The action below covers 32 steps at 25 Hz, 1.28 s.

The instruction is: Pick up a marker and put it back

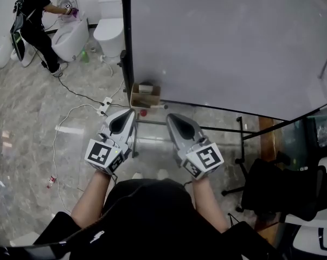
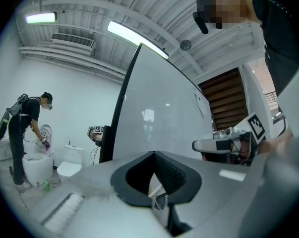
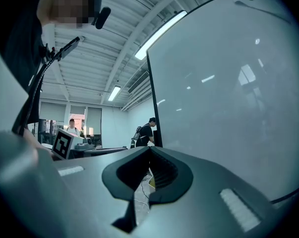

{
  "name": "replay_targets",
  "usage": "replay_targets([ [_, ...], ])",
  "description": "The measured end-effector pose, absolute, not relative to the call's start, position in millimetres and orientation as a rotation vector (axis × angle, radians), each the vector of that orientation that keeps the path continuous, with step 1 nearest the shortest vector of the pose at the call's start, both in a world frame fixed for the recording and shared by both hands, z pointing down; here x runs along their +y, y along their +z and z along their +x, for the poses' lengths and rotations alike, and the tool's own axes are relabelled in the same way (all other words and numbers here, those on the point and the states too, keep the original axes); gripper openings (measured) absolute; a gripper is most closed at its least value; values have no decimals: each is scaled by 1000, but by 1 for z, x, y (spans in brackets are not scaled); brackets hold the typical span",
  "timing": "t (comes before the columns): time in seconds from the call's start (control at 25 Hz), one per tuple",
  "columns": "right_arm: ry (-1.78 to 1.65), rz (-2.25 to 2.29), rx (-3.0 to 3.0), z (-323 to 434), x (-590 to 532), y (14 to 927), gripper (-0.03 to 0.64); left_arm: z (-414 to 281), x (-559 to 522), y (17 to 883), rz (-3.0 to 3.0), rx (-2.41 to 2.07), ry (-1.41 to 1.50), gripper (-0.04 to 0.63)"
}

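Nothing of the task shows as done. No marker can be made out in any view, so I cannot tell where it lies. The left claw point(image 1: 128, 114) and right claw point(image 1: 172, 118) are both pinched together with nothing between them. They are held level, side by side, facing the whiteboard point(image 1: 223, 42) at 12 o'clock. I judge the whole job lies ahead: find the marker, open, grip, lift, set it back.

A cardboard box point(image 1: 145, 95) sits on the floor at the board's foot, at 12 o'clock from the claws. A small red thing point(image 1: 143, 112) just beside it is too small to name. A power strip point(image 1: 104, 107) with trailing cables lies at 11 o'clock. Toilets point(image 1: 110, 28) and another person point(image 1: 36, 20) are at 10 to 11 o'clock, well apart. A black chair point(image 1: 277, 191) stands at 4 o'clock. Only the box and cables look likely to hinder a step forward.
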State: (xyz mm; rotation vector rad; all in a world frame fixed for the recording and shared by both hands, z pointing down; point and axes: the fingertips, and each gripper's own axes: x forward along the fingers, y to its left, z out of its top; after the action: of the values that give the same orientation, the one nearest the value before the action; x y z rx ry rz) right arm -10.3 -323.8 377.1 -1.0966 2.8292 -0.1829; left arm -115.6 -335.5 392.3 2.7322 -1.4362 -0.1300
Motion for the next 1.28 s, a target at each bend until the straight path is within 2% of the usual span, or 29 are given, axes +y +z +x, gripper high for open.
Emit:
replay_targets([
  [0.84,-245,-1000,2974,-1,-375,426,12,-117,-359,407,2614,-1621,-68,3],
  [1.28,-285,-951,3029,-6,-389,450,93,-122,-361,412,2573,-1672,-28,3],
])
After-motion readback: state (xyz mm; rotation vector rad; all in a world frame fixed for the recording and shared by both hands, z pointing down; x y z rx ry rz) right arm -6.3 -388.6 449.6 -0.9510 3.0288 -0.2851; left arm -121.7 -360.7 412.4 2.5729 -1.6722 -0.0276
